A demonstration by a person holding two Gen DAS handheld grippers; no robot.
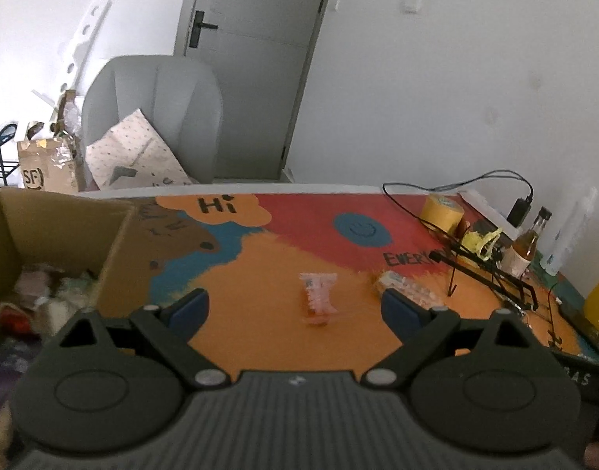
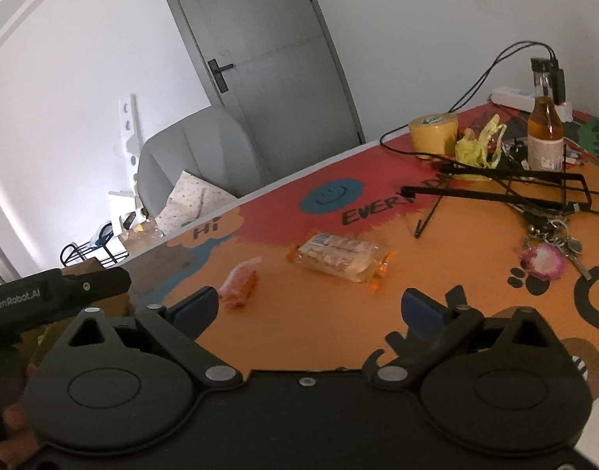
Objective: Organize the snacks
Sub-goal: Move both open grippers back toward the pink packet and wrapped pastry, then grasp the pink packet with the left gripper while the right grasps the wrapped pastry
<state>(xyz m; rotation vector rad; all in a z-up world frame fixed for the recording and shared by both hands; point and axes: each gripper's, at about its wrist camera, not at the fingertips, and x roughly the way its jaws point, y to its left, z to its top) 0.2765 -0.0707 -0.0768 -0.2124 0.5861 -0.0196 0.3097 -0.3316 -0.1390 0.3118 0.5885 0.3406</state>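
Tongs: left tongs point(image 1: 295, 305) wide, empty | right tongs point(image 2: 311, 307) wide, empty | small snack packet point(image 1: 318, 298) between left tips

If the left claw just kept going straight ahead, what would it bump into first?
Probably the small pink snack packet, lying on the table between the open fingers of the left gripper. Depth is hard to judge; nothing else sits nearer.

Dim, flat daylight, soft shadows; strong fisheye bending at edges, dark corner vignetting; small snack packet point(image 1: 318, 298) and cardboard box point(image 1: 60, 227) contents blurred; grainy throughout
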